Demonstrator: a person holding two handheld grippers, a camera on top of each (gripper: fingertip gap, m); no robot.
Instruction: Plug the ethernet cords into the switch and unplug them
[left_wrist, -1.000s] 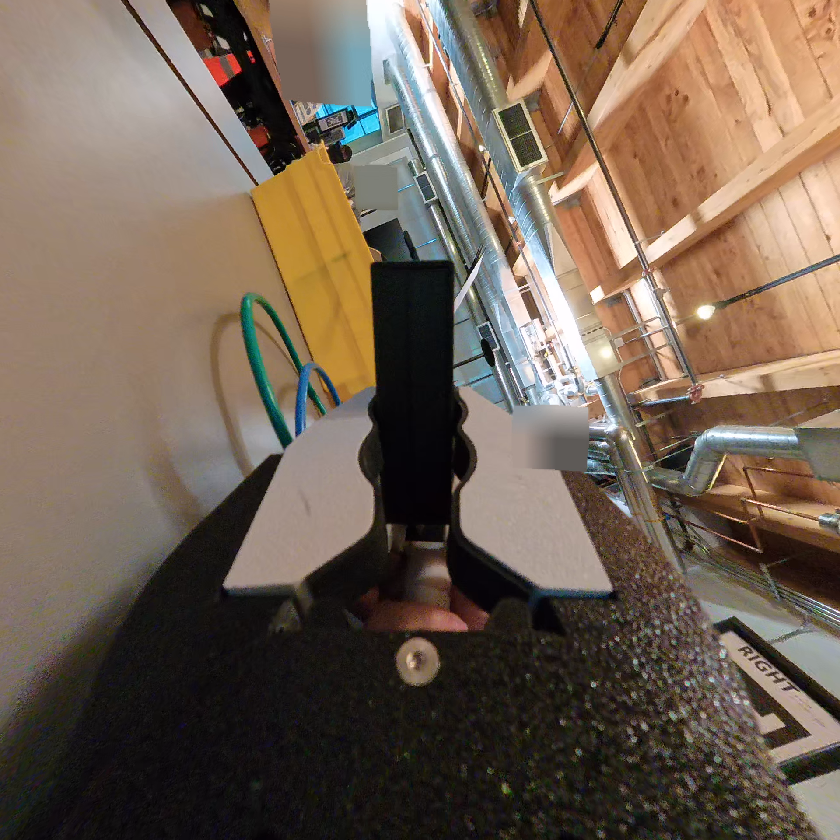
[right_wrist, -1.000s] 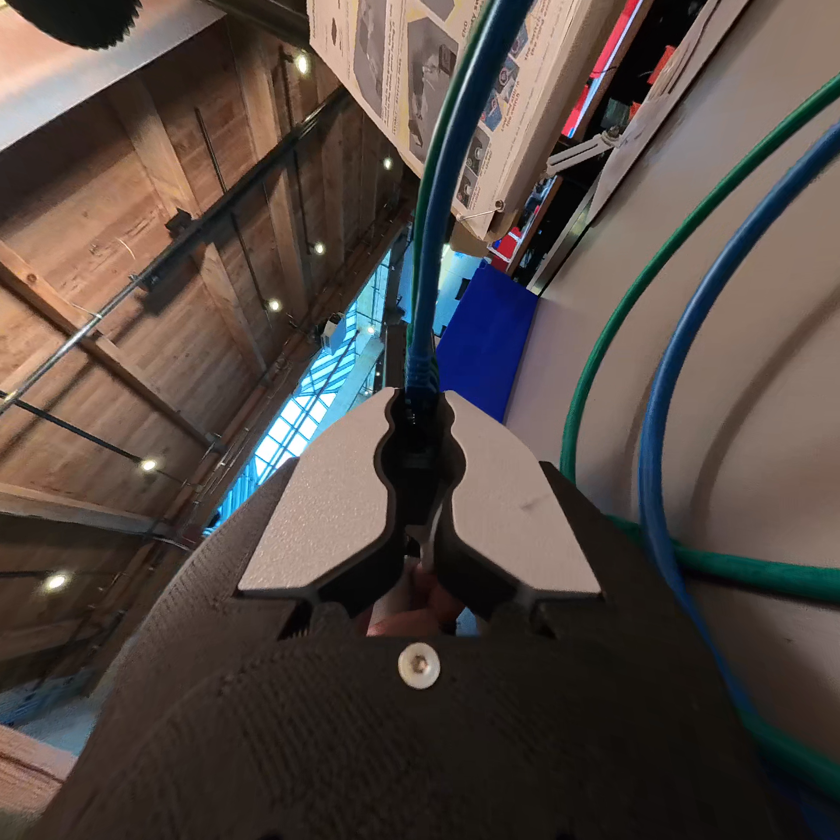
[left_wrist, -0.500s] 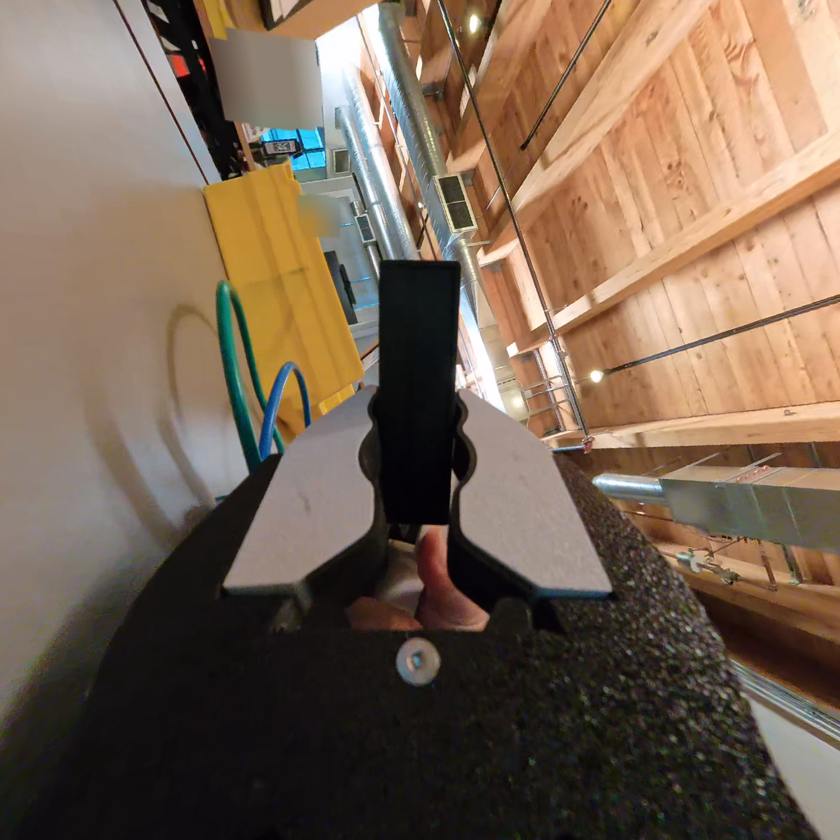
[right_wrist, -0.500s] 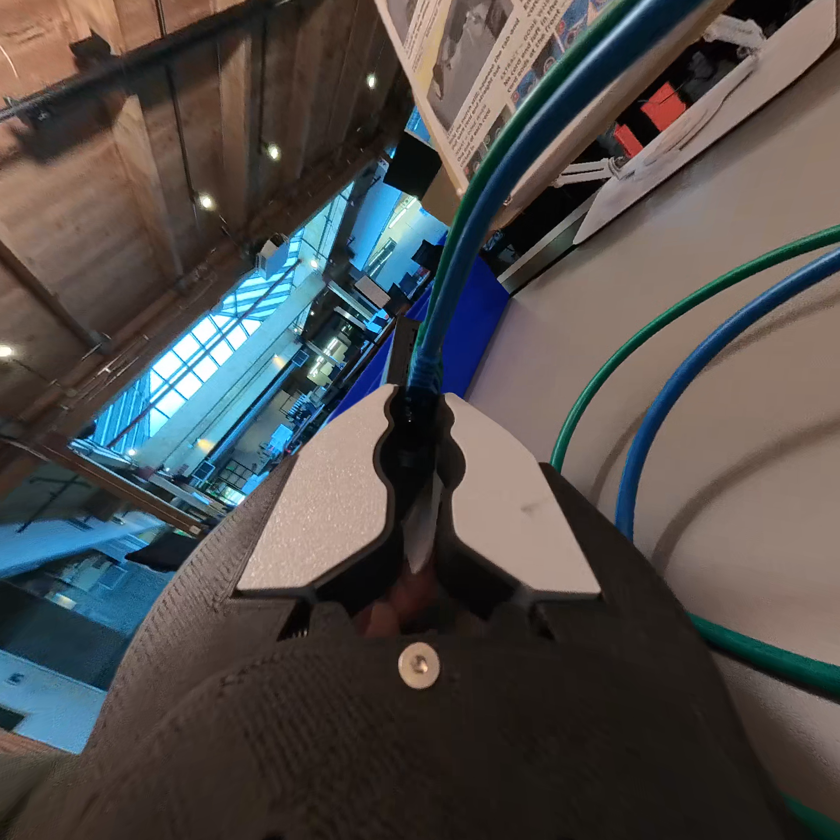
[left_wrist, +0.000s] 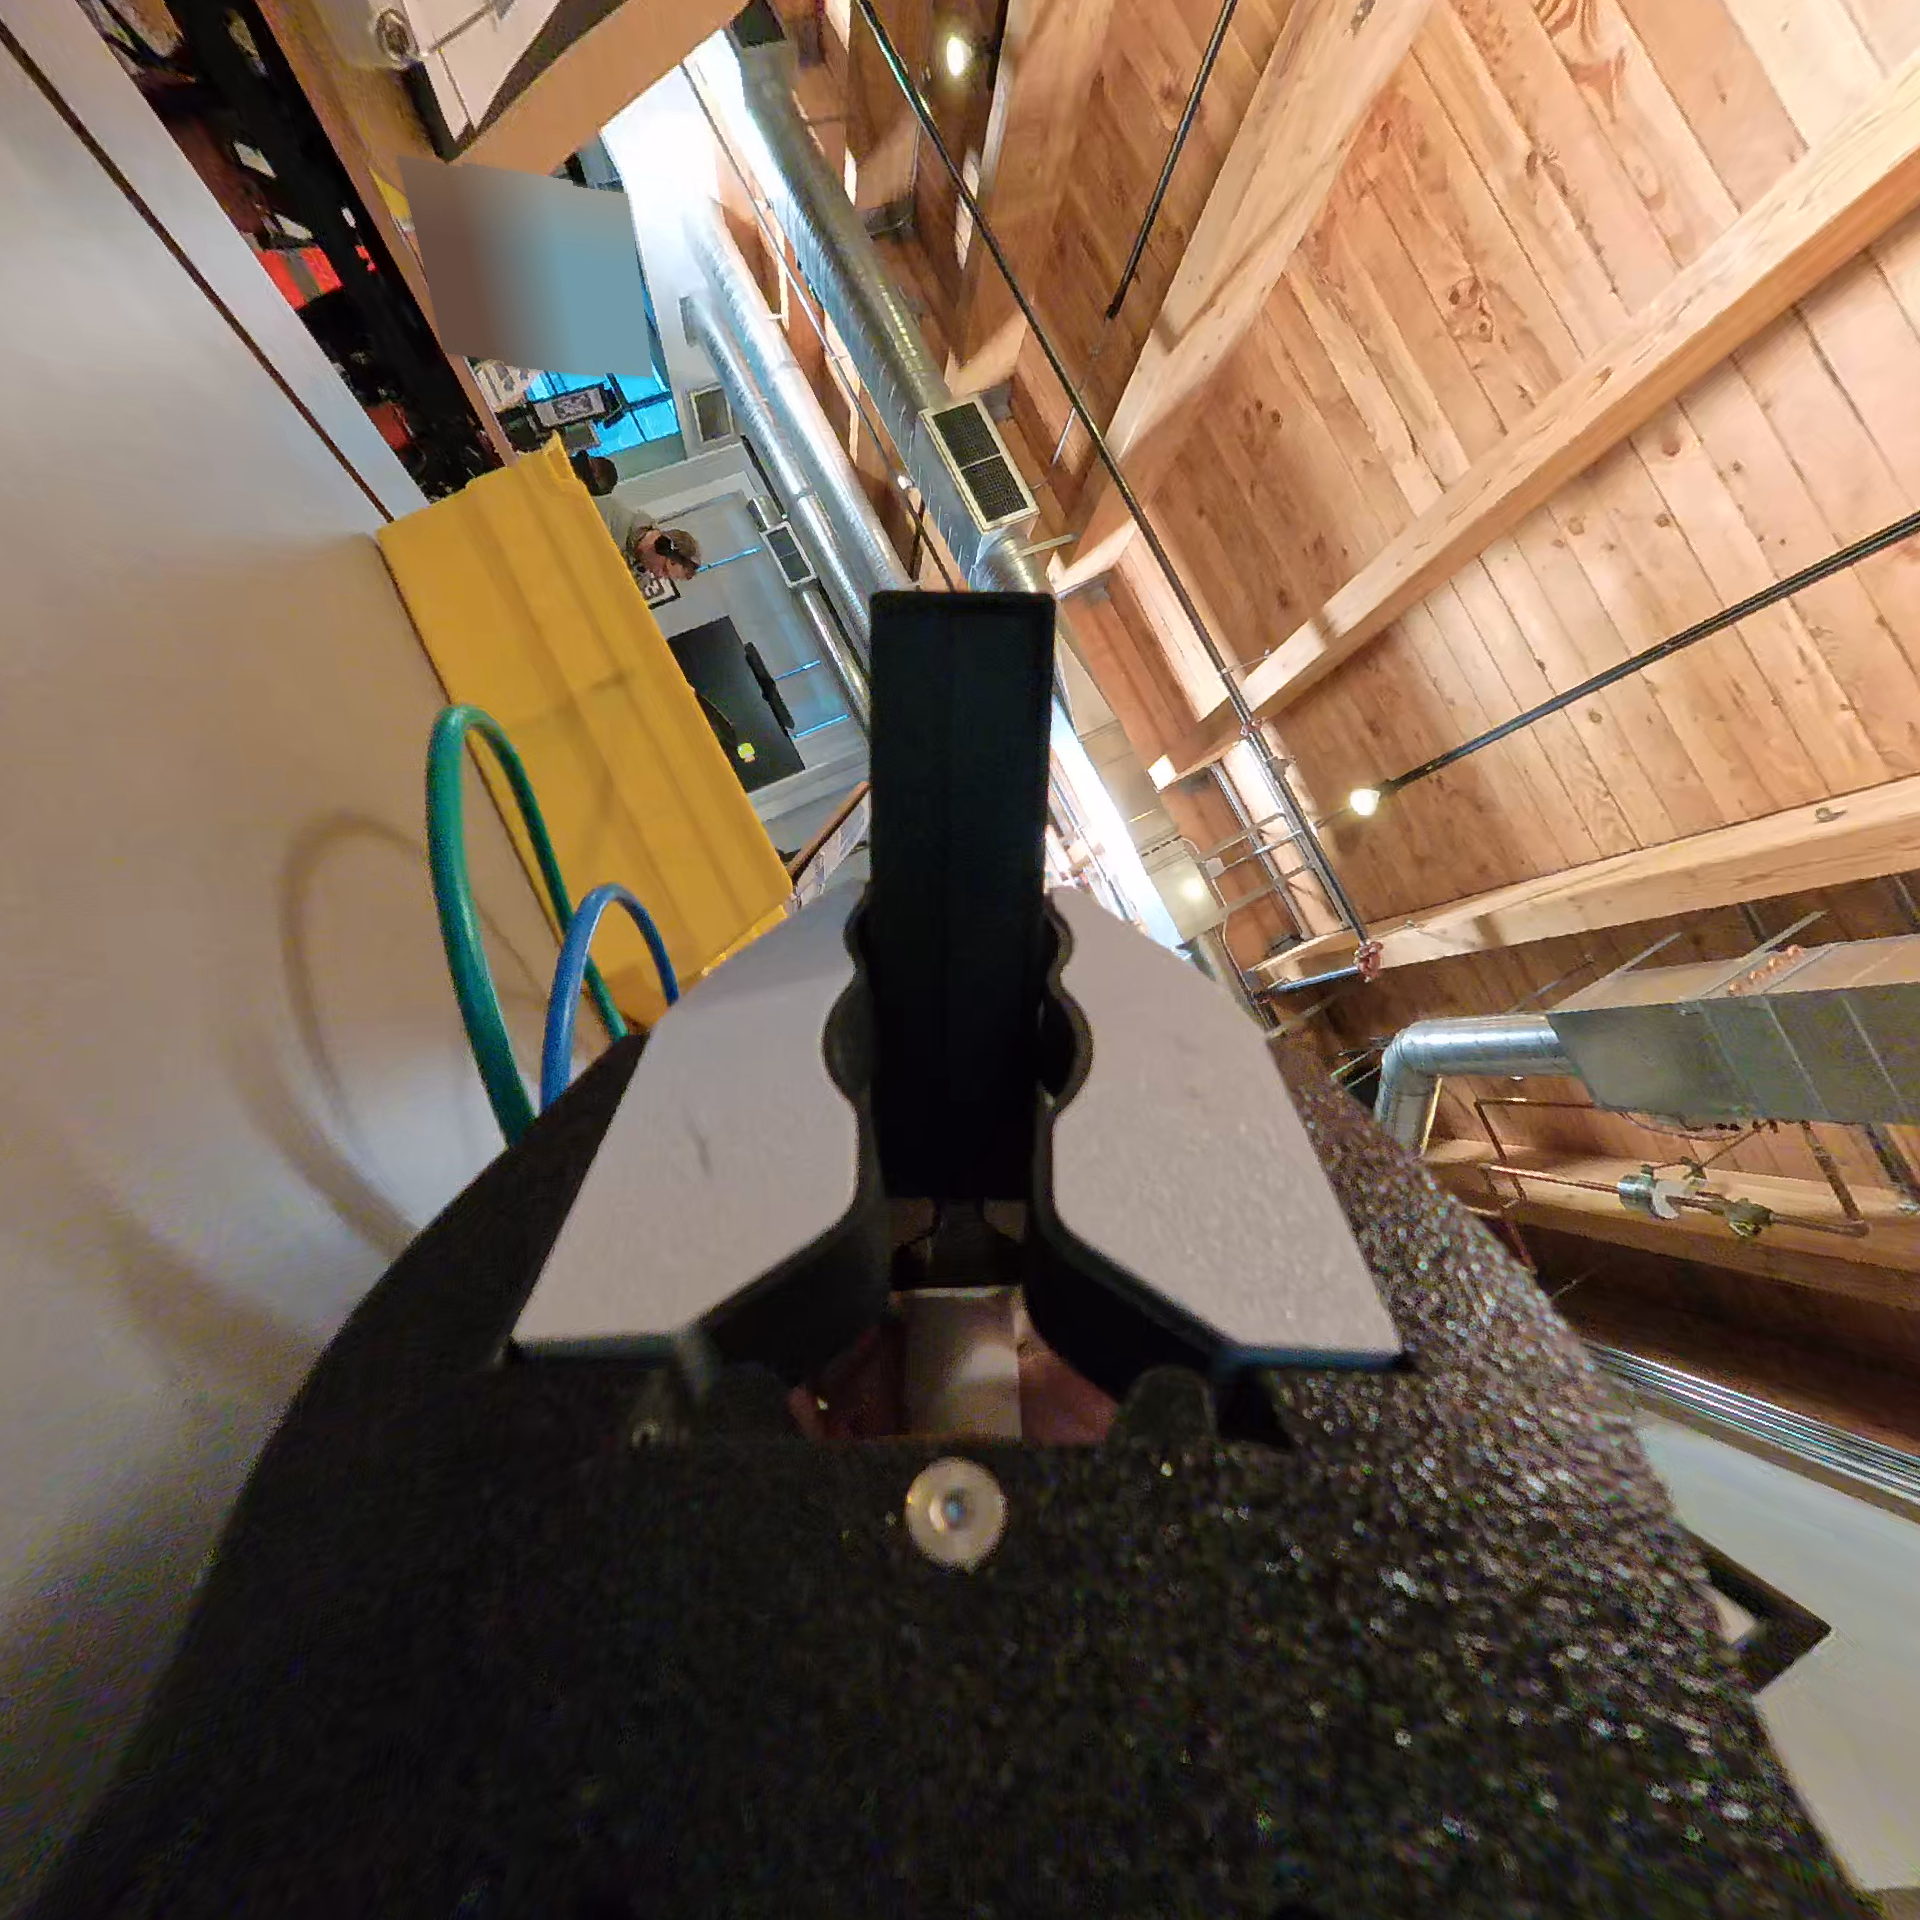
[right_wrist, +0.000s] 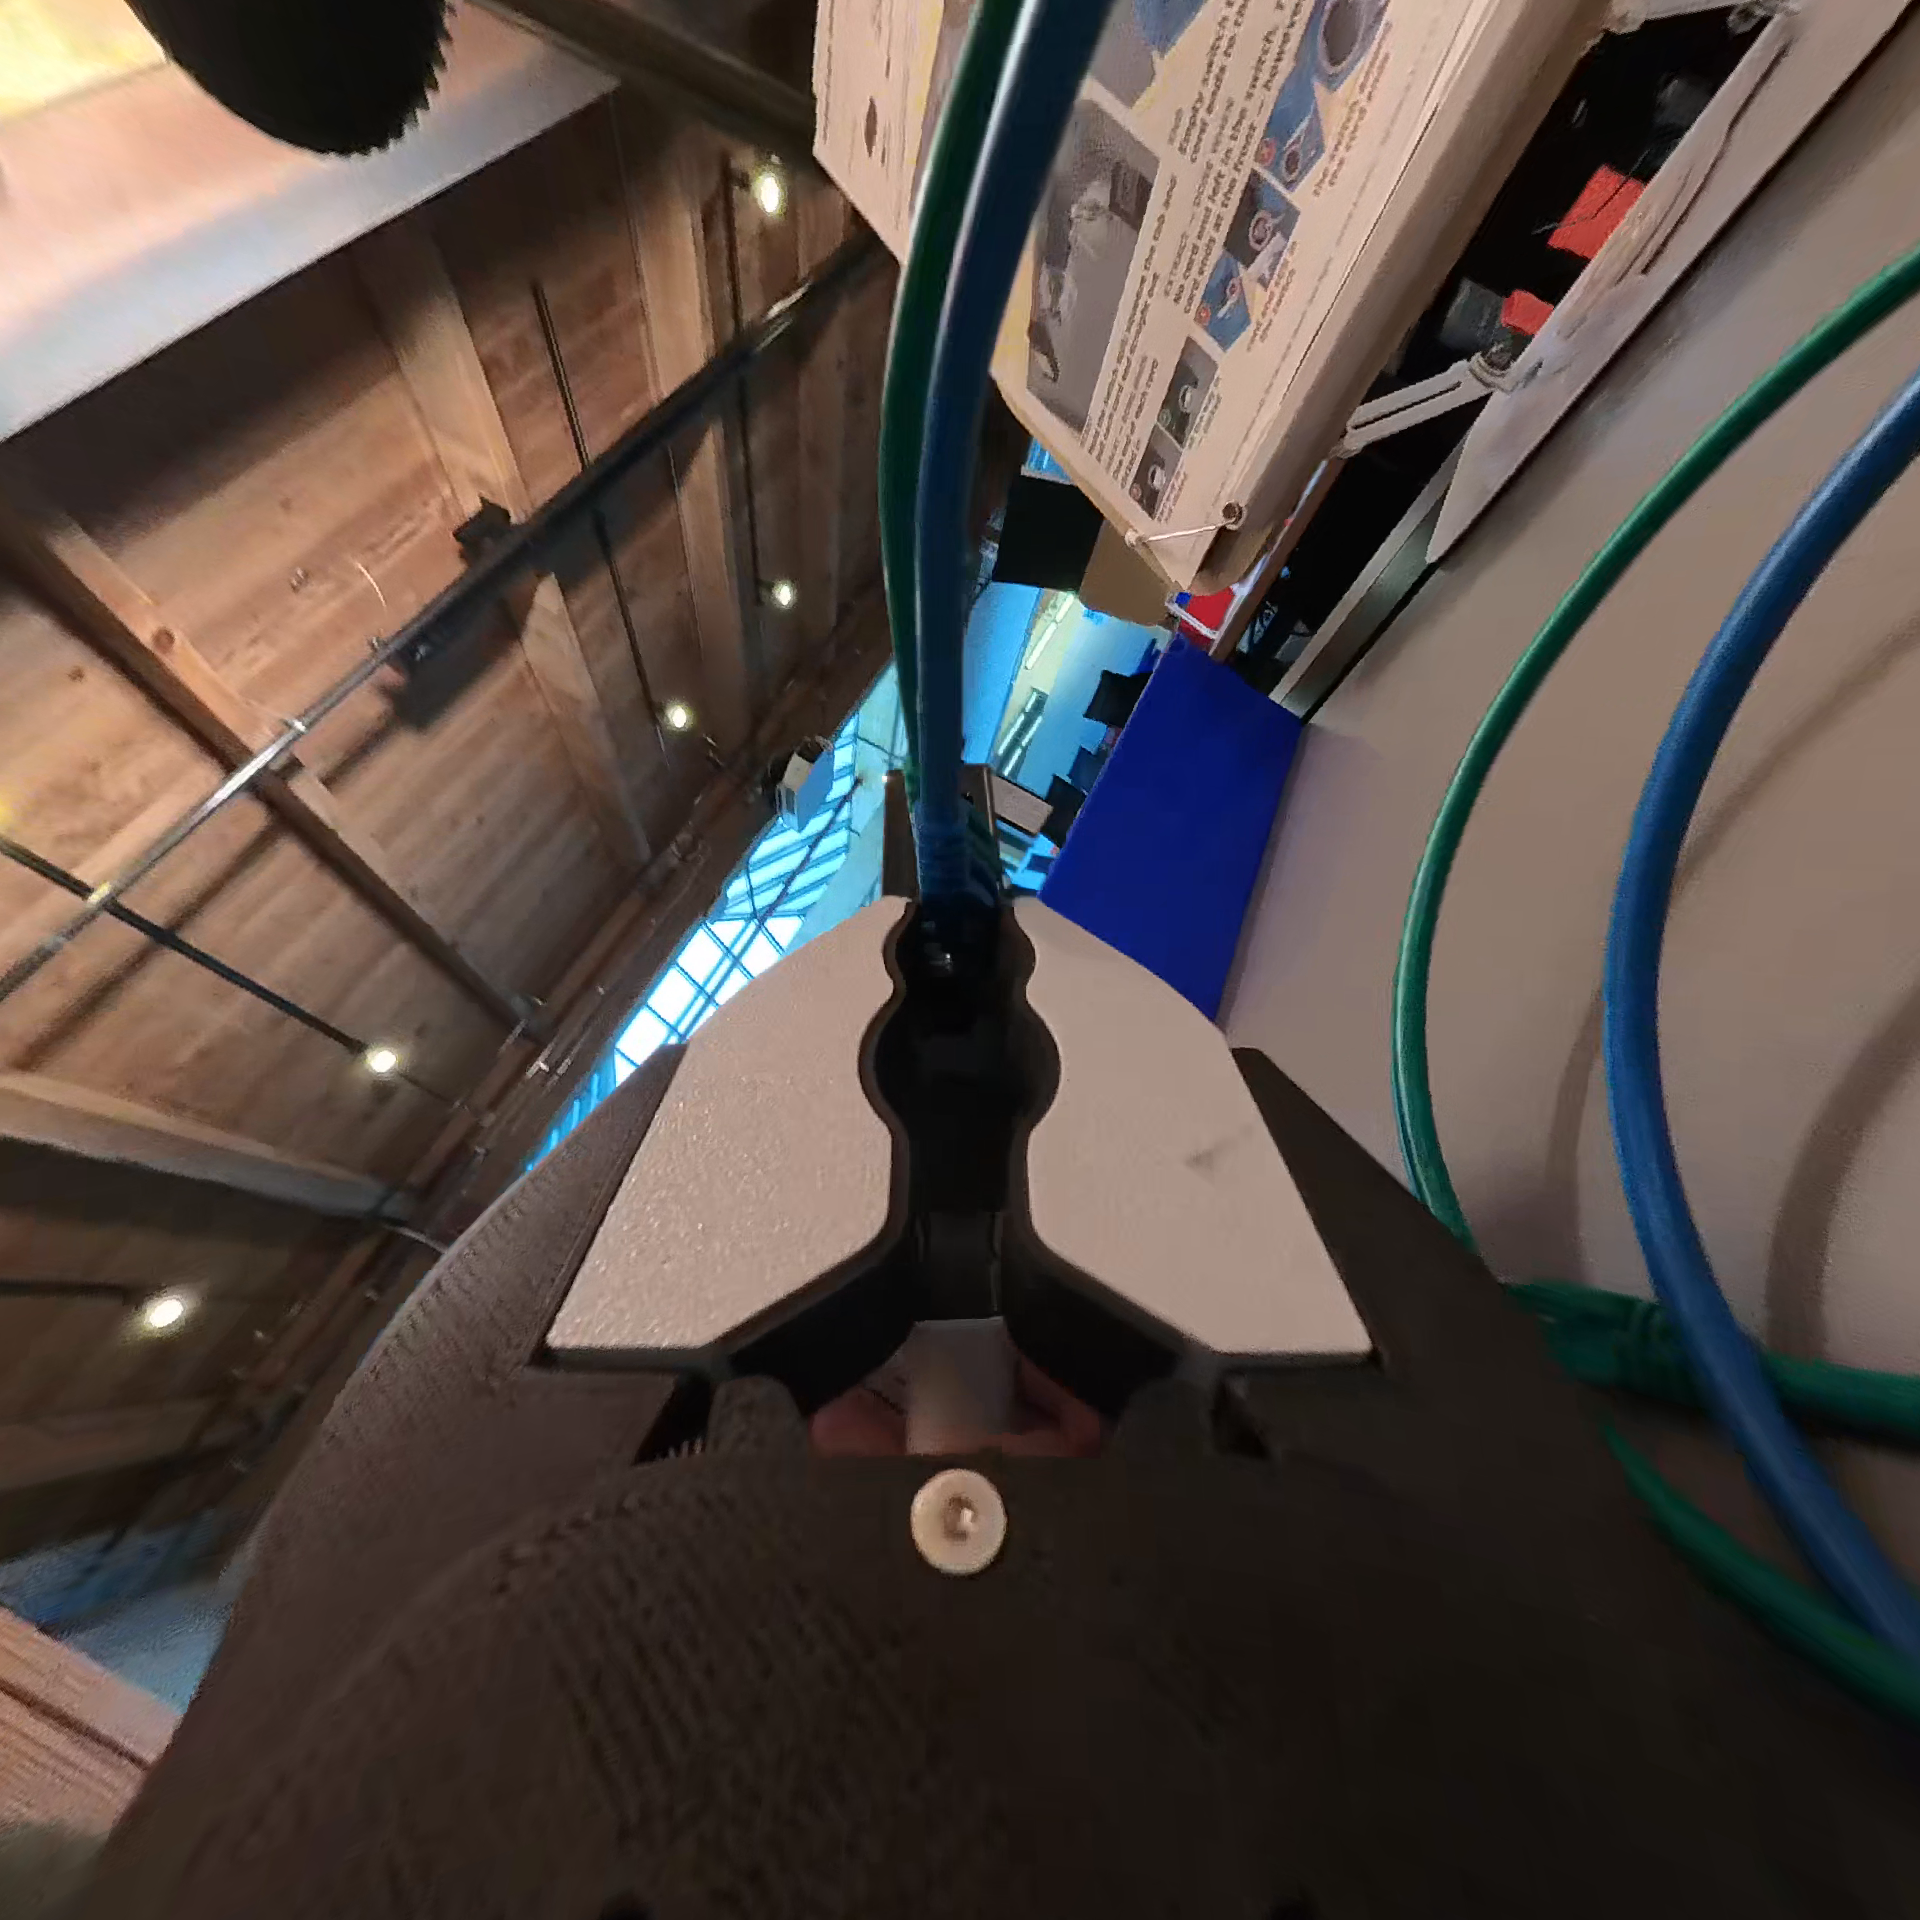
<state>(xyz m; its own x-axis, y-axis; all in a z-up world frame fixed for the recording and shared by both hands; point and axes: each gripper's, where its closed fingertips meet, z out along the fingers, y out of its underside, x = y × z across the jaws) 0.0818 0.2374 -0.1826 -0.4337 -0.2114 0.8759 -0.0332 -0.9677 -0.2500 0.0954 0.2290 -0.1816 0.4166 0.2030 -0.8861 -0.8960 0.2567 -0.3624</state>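
left gripper (left_wrist: 958, 997) clamps switch (left_wrist: 958, 831), right gripper (right_wrist: 956, 997) blue cord (right_wrist: 951, 520)

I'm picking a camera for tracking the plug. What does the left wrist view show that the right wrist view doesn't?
Only the left wrist view shows the left gripper clamped on the black switch and a yellow bin. Only the right wrist view shows the right gripper shut on the blue ethernet cord, its plug end between the fingers, and a blue bin. Both show green cord and blue cord looping over the table.
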